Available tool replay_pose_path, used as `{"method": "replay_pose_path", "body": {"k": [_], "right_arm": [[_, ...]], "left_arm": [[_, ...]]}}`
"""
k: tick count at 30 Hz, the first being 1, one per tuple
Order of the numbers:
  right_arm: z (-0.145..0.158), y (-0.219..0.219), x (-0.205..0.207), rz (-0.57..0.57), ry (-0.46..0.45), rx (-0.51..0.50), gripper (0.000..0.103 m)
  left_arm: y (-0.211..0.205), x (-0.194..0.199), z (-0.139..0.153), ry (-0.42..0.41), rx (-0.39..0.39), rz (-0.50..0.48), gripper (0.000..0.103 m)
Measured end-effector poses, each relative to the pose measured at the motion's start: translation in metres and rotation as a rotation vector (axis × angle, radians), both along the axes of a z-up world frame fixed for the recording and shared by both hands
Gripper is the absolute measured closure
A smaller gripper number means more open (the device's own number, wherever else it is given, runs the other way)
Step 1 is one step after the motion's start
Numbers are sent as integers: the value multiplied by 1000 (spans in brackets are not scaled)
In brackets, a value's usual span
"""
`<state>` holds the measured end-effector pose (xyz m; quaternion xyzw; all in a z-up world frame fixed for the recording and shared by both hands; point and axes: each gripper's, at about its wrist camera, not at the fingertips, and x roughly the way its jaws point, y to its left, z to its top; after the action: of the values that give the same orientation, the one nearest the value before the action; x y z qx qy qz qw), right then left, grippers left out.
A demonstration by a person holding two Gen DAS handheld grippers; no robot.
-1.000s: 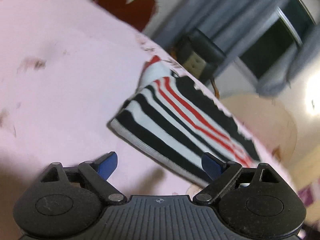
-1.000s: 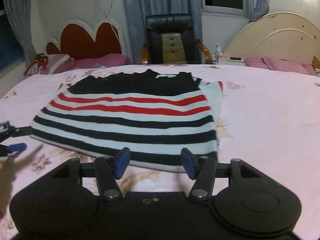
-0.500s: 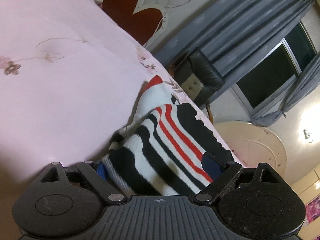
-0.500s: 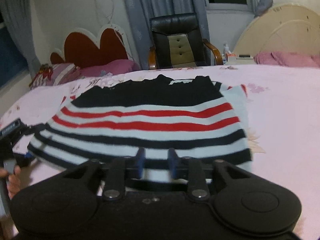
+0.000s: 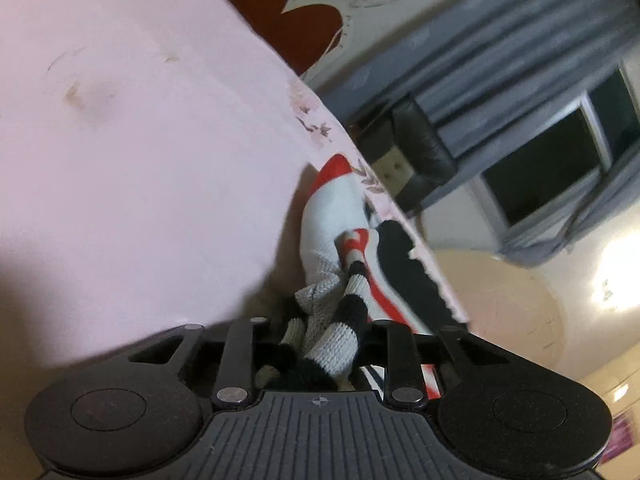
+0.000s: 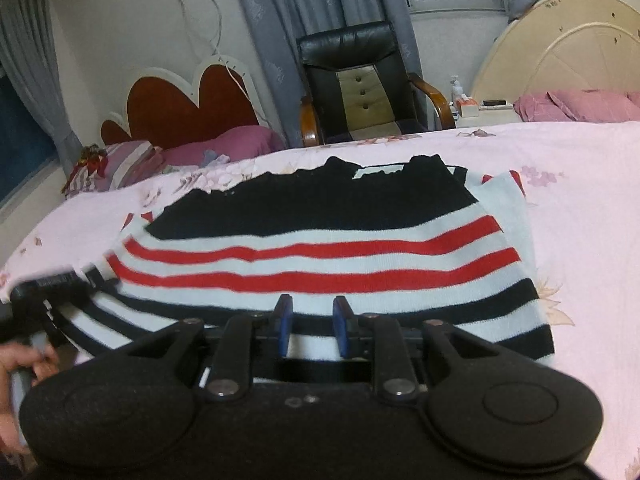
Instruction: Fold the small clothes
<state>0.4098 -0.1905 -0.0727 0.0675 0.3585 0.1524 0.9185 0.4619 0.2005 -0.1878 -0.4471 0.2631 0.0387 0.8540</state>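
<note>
The left tongs (image 5: 320,344) are pinching the bunched hem corner of the striped sweater (image 6: 328,256), and the right tongs (image 6: 312,326) are closing narrowly over the same hem, likely gripping it, so both ends can lift together for a fold across the pink bed (image 6: 592,208), near its front edge.

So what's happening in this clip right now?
A person is folding a striped sweater spread on a pink bedsheet. The left hand-held gripper has bunched knit fabric clamped at the sweater's left hem corner. The right hand-held gripper sits at the near hem with its blue pads close together over the fabric, apparently pinching it. The far part of the sweater lies flat, so no fold has been made yet.
</note>
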Motion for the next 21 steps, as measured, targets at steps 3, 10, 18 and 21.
{"method": "replay_pose_path", "body": {"k": [3, 10, 18, 21], "right_arm": [[2, 4, 1, 10, -7, 2, 81], [2, 27, 20, 62, -6, -38, 81], [-13, 60, 43, 111, -16, -88, 95], [-32, 70, 48, 141, 5, -190, 102]], "left_arm": [[0, -13, 5, -43, -47, 19, 77], [3, -11, -21, -85, -120, 19, 77], [3, -2, -24, -87, -157, 6, 77], [2, -3, -25, -103, -155, 3, 77]]}}
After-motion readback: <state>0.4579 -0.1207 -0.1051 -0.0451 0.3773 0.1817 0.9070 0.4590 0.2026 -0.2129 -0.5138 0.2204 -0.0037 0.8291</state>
